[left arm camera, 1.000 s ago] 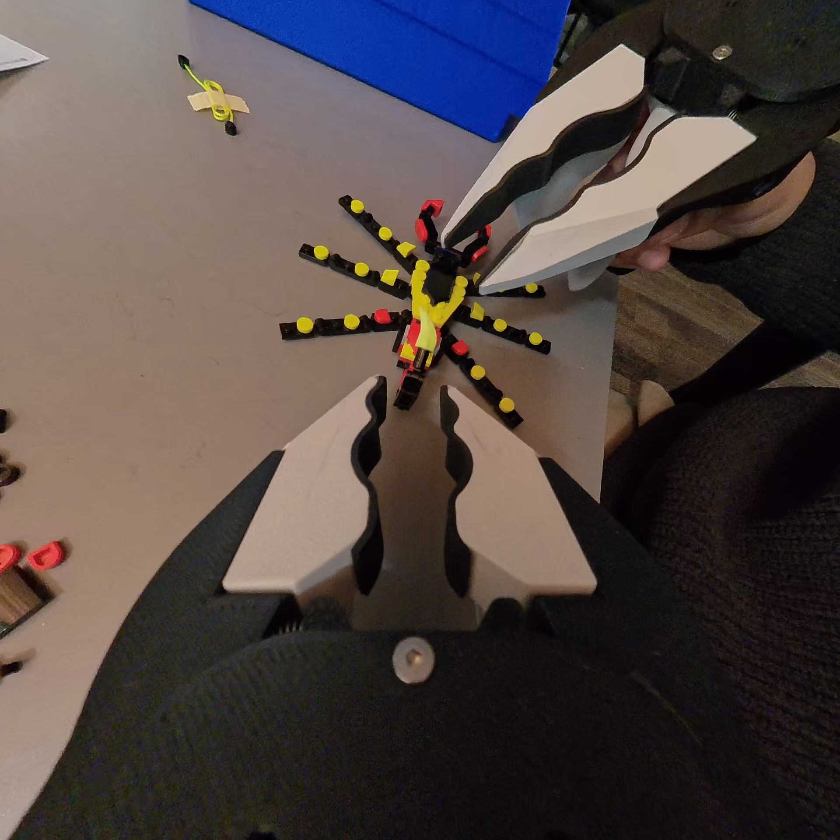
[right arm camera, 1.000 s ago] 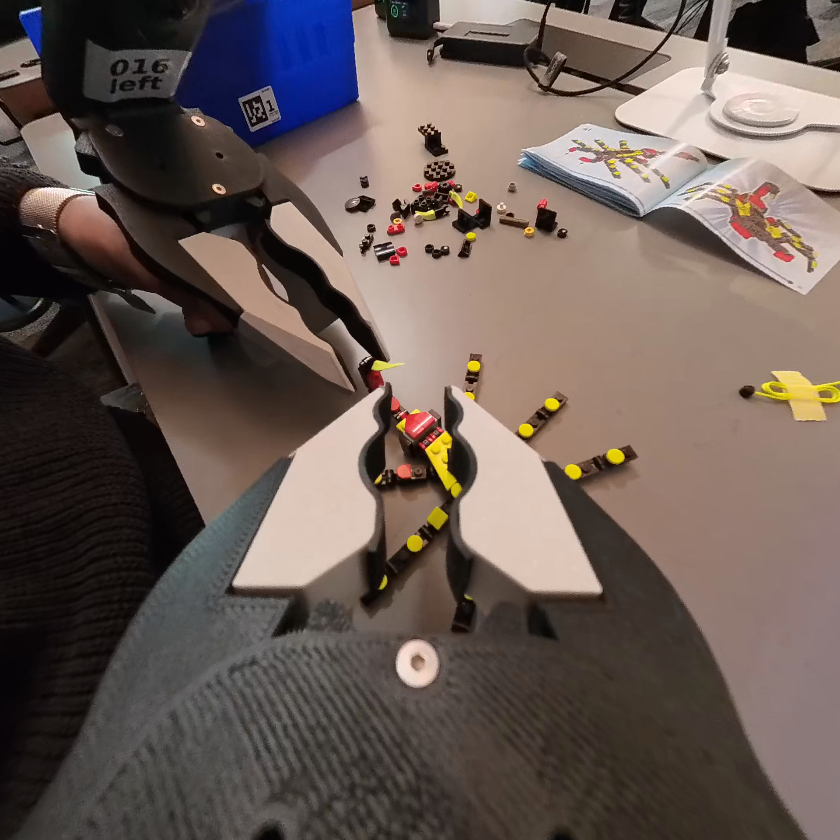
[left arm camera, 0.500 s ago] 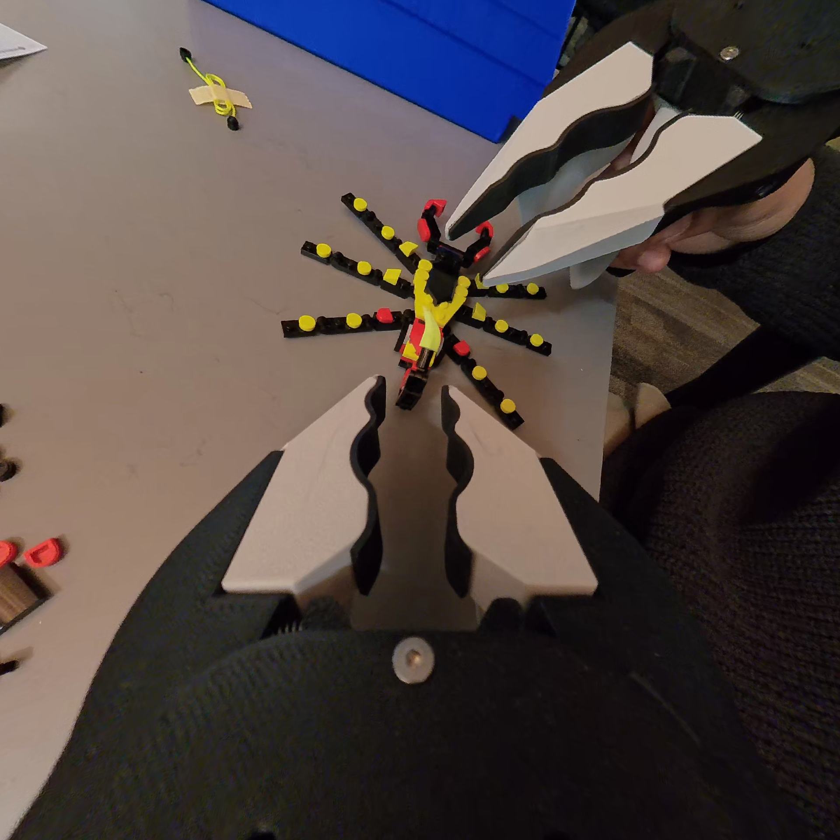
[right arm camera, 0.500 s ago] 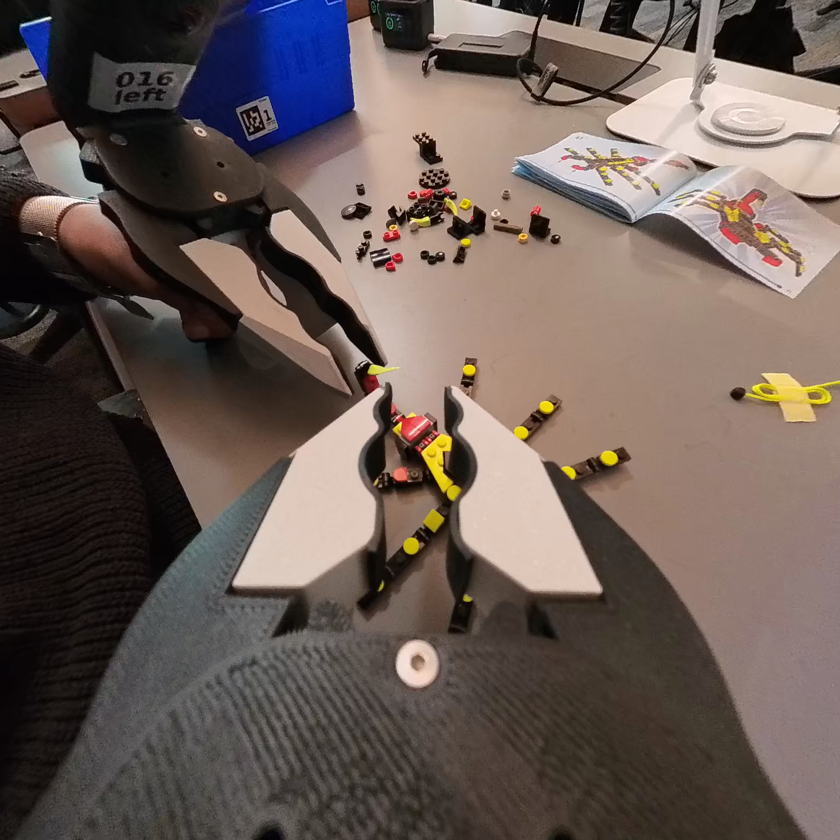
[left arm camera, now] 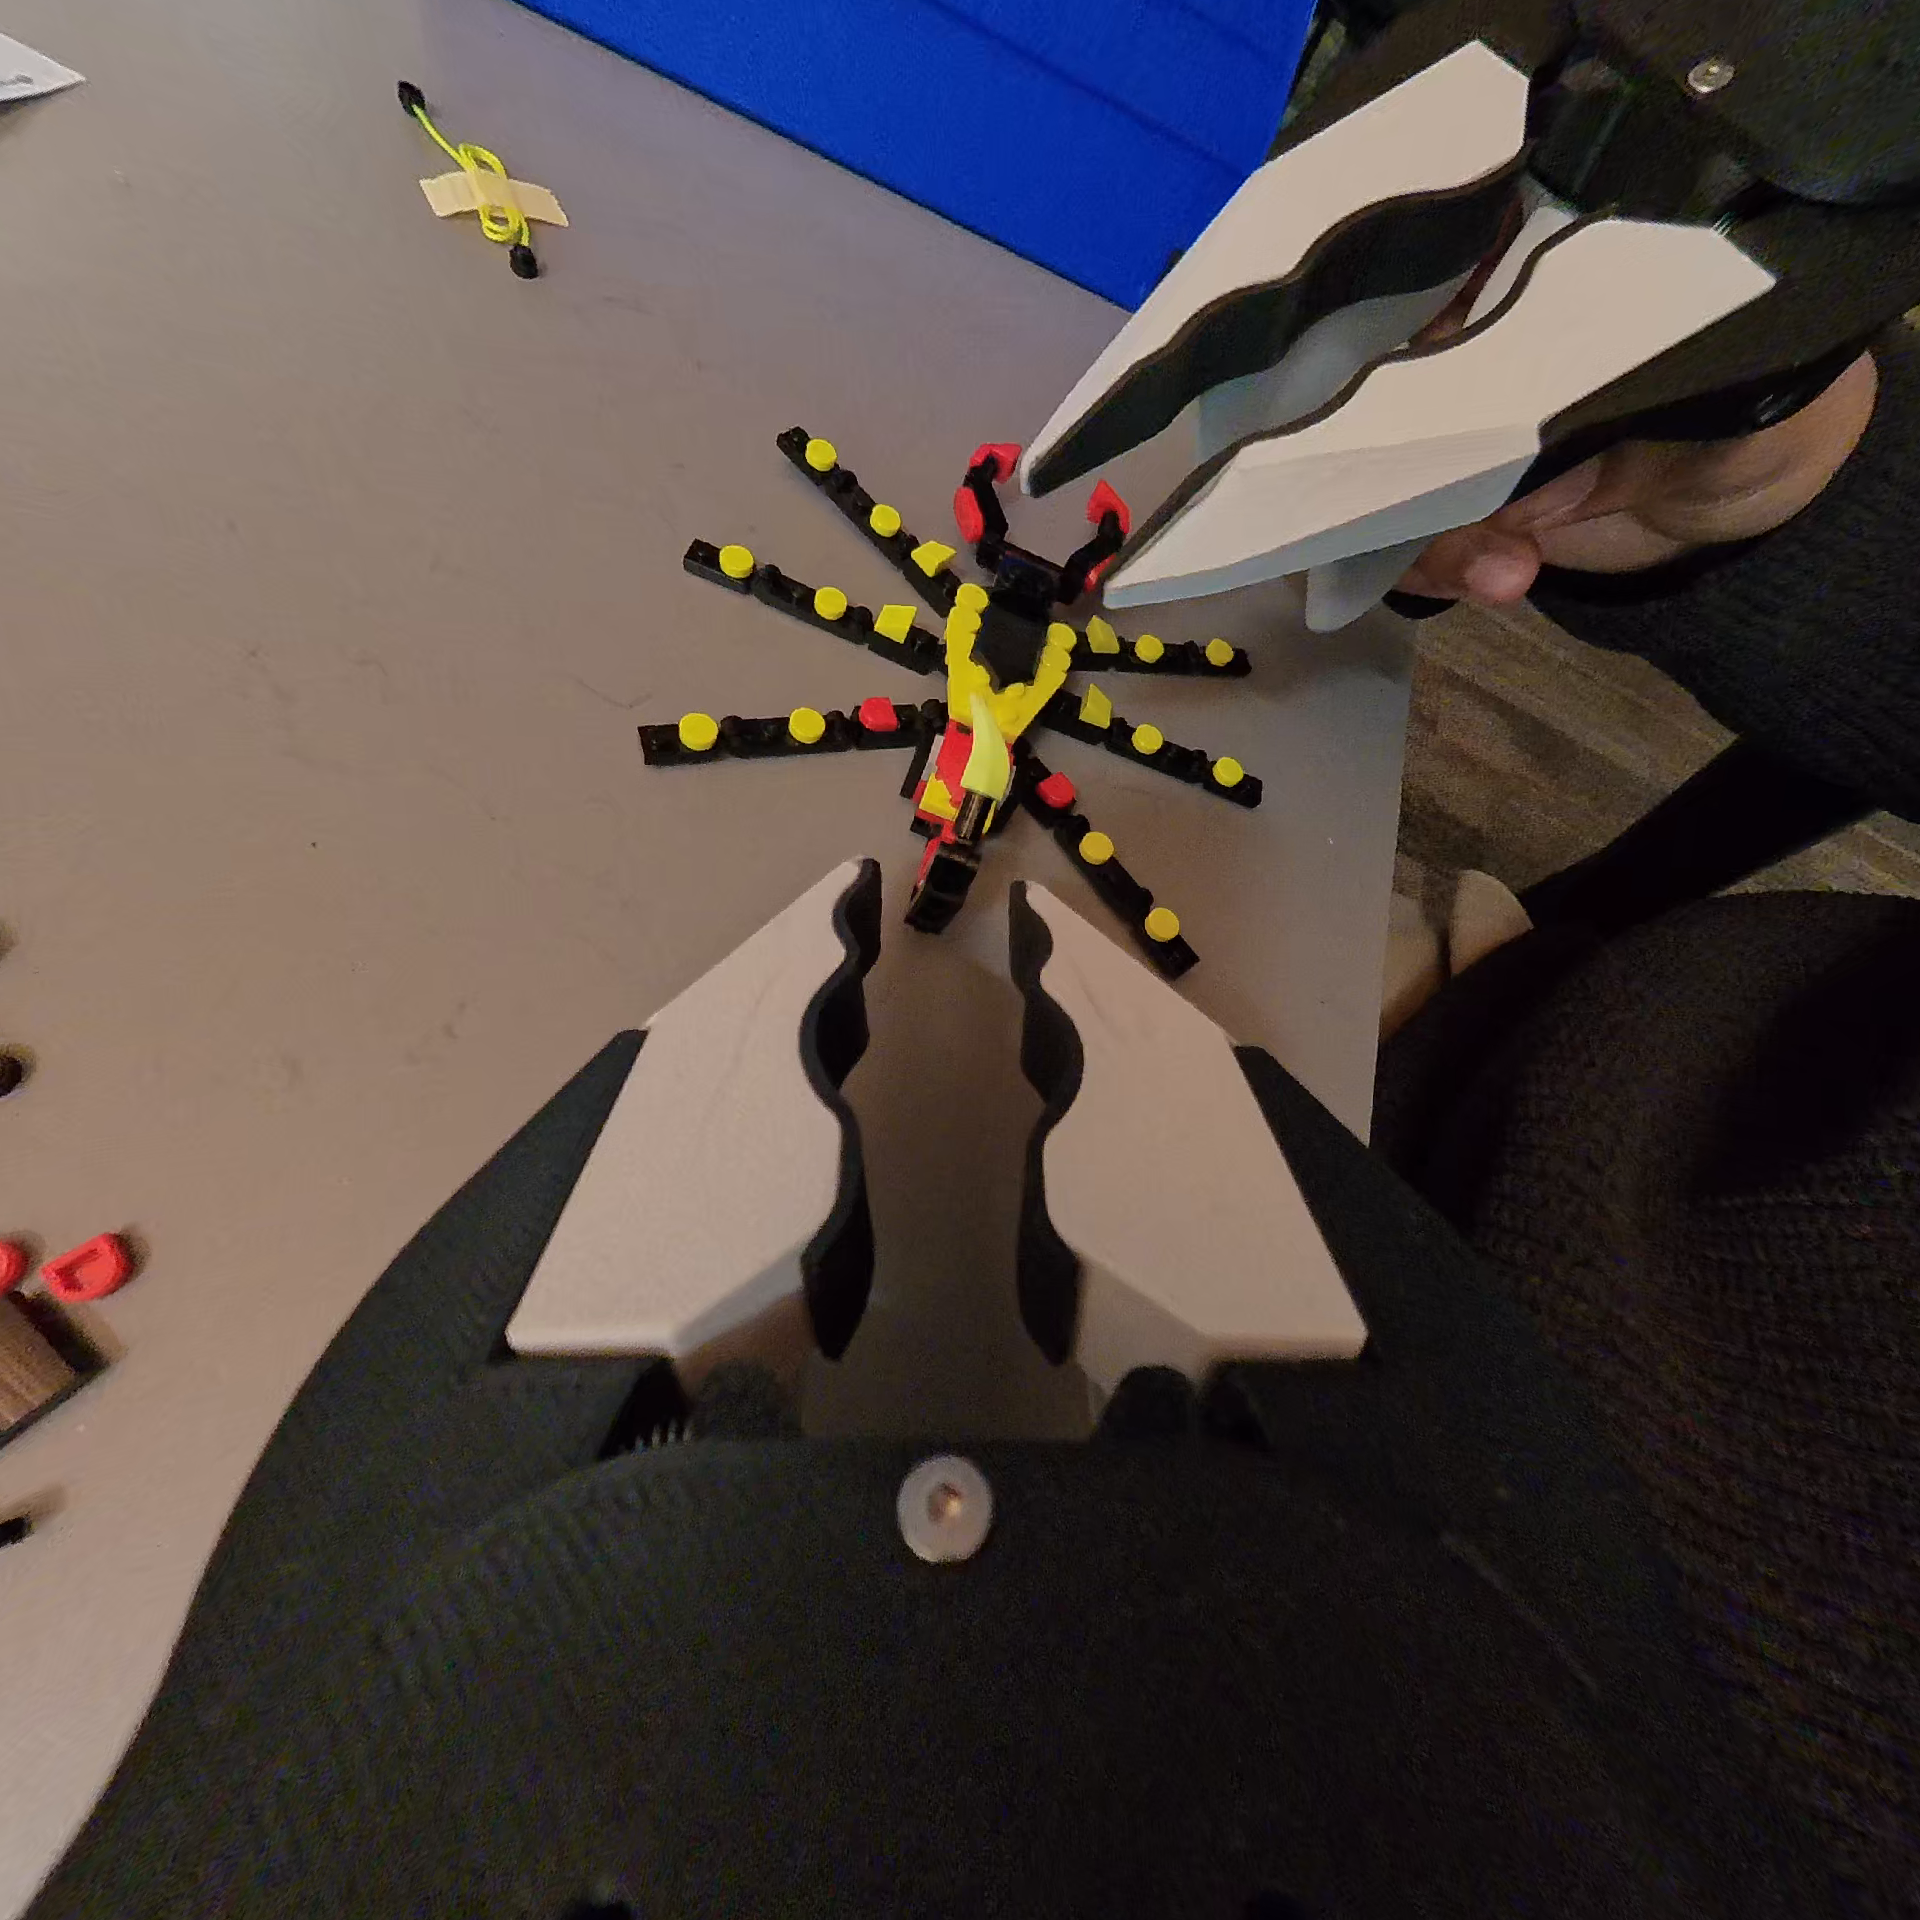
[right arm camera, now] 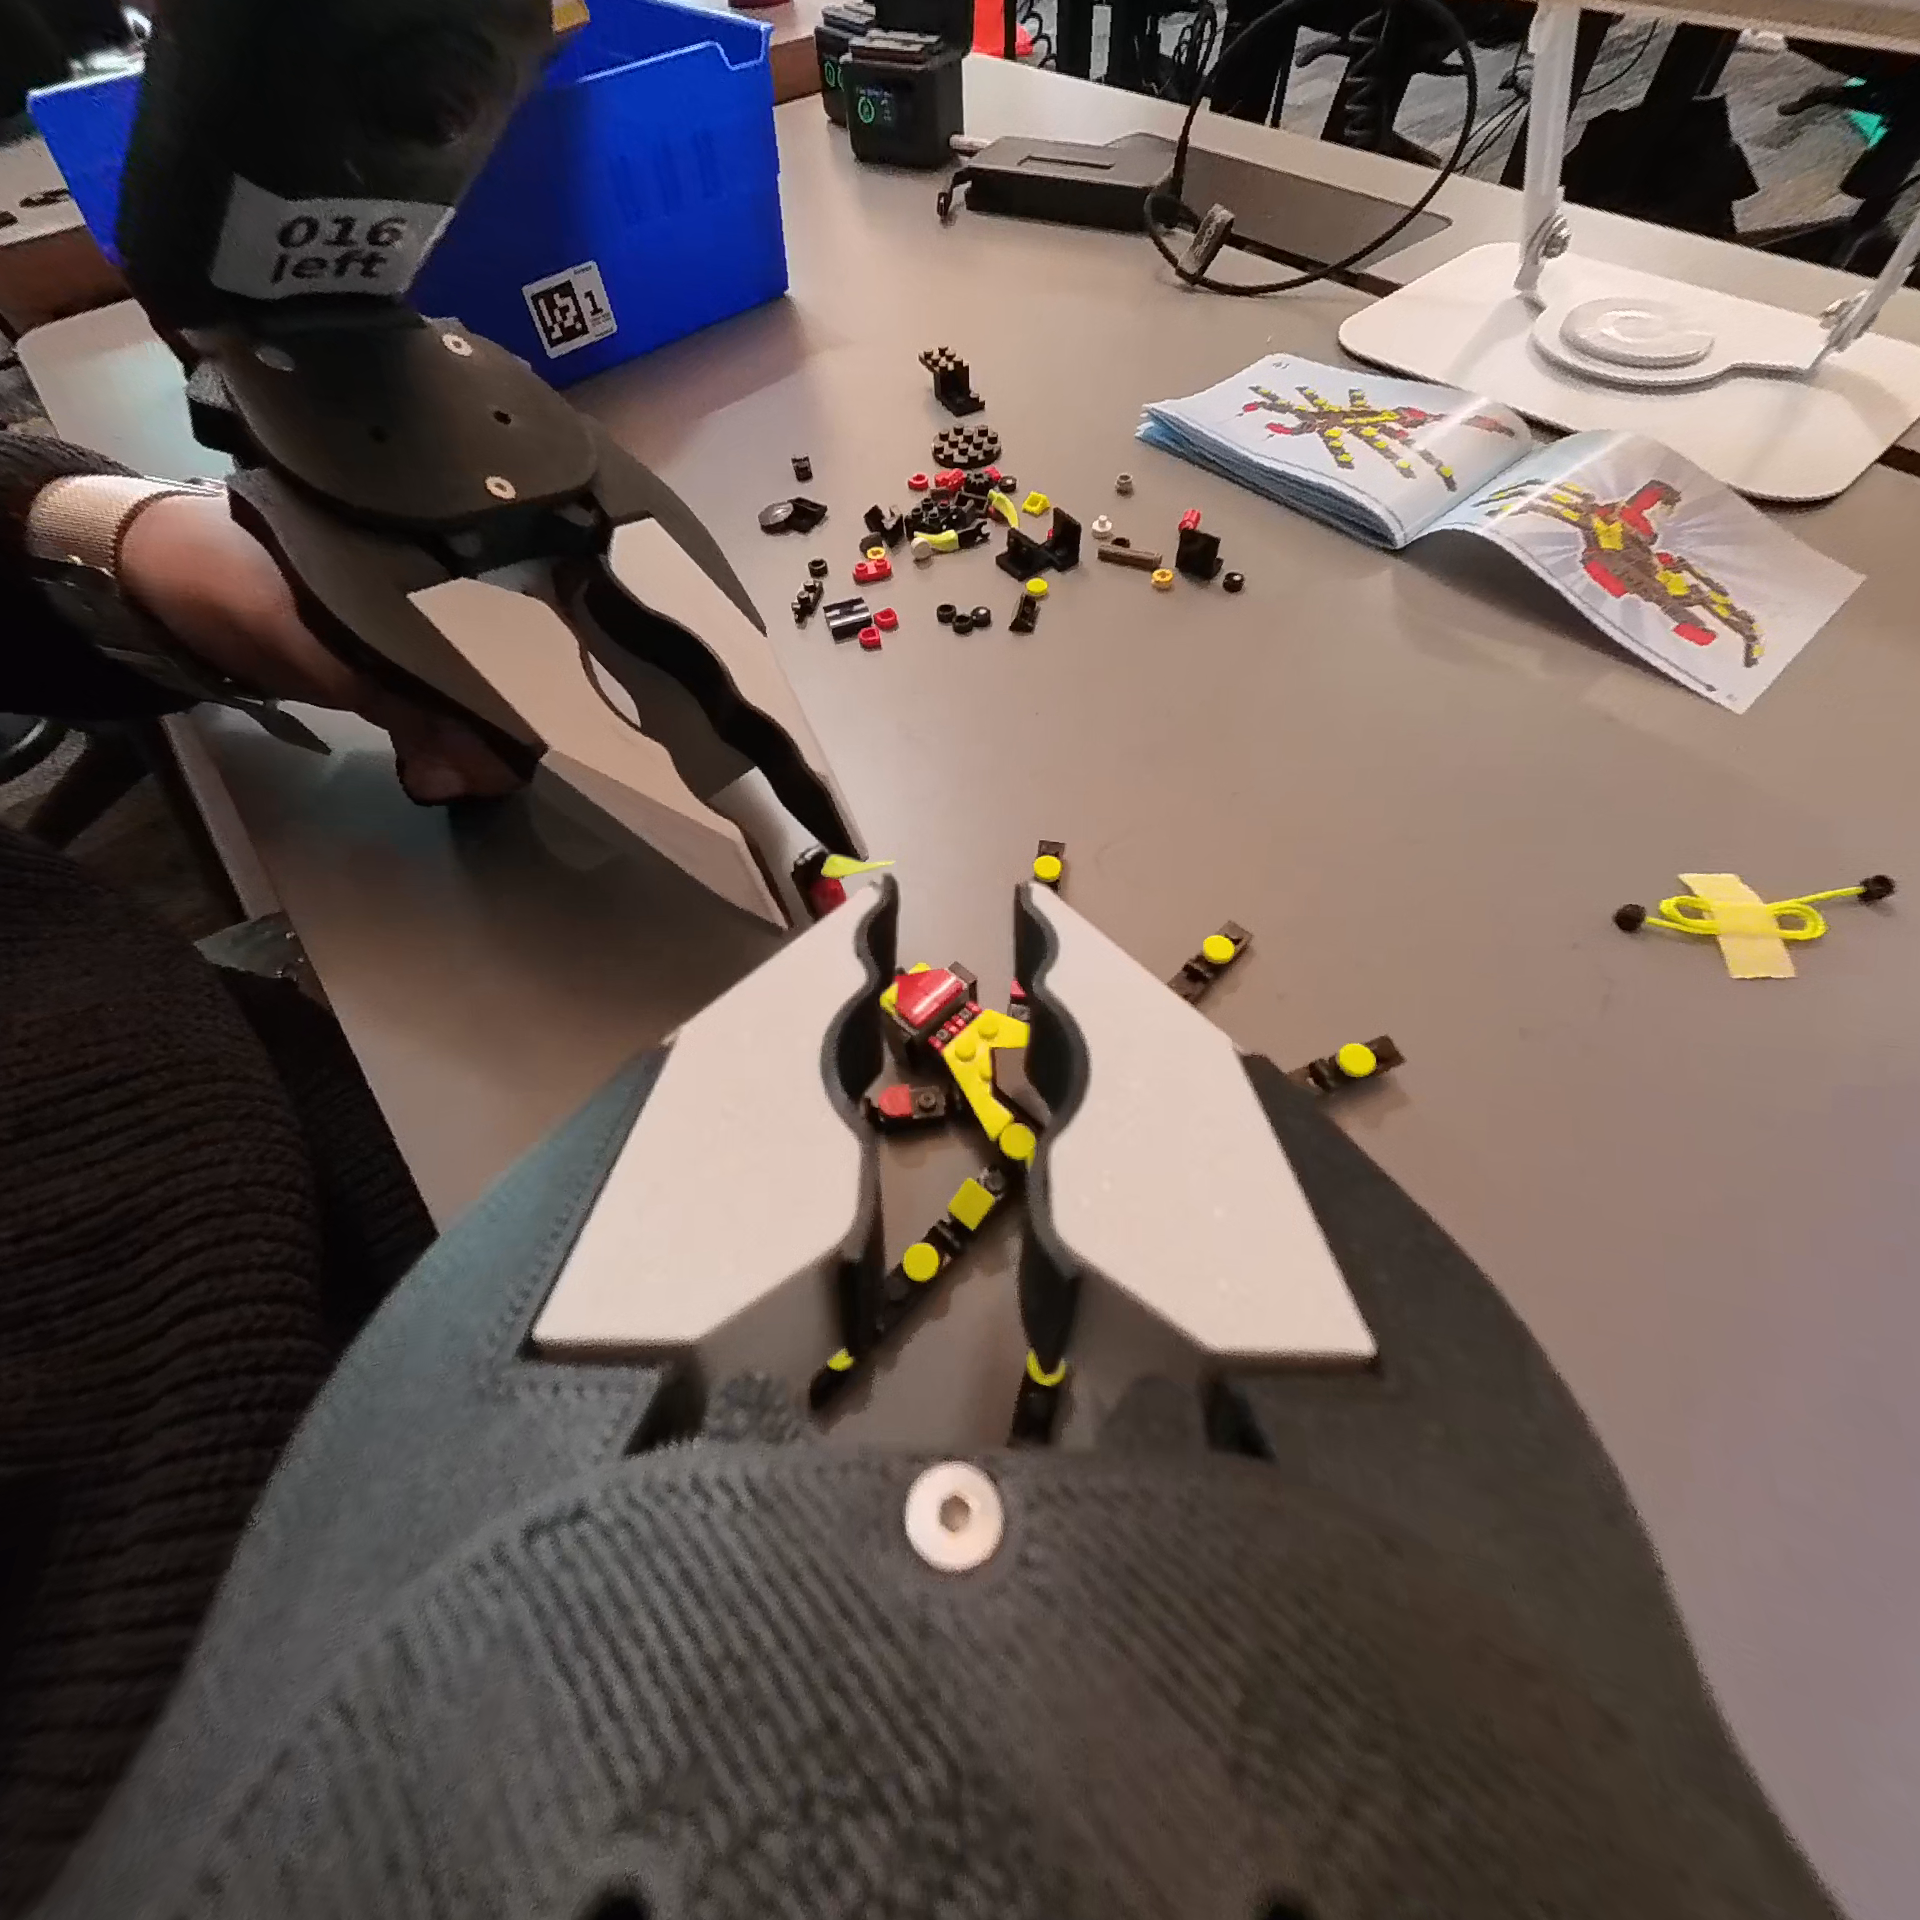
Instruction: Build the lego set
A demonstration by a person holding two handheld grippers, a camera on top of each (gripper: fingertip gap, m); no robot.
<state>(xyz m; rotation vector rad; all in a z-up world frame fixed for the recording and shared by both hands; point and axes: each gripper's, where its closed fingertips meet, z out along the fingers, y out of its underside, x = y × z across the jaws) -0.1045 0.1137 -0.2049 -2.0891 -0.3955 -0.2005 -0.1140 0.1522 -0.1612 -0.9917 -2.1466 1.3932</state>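
A black, yellow and red brick model (left arm camera: pixel 997 665) with long studded legs, red claws and a raised tail lies flat on the grey table (left arm camera: pixel 312 623), near its edge. My left gripper (left arm camera: pixel 943 883) is open. The black end of the tail stands between its fingertips (left arm camera: pixel 857 883), with a gap on each side. My right gripper (left arm camera: pixel 1070 535) comes in from the upper right, open, its fingertips on either side of one red claw (left arm camera: pixel 1107 509). In the right wrist view the model (right arm camera: pixel 966 1049) shows through the gap of the right gripper (right arm camera: pixel 953 894), and the left gripper (right arm camera: pixel 805 873) is at the tail.
A blue bin (right arm camera: pixel 644 177) stands at the back. Several loose small bricks (right arm camera: pixel 977 530) and an open booklet (right arm camera: pixel 1455 488) lie farther out. A taped yellow-green cord (right arm camera: pixel 1745 914) and a white stand base (right arm camera: pixel 1621 353) are to the right. The table edge (left arm camera: pixel 1392 831) runs close by the model. My hands' fingertips stand some 6 cm from each other.
Almost nothing has changed. Both grippers stay at the model with fingers apart, and the model lies where it was. The right wrist view has shifted slightly.
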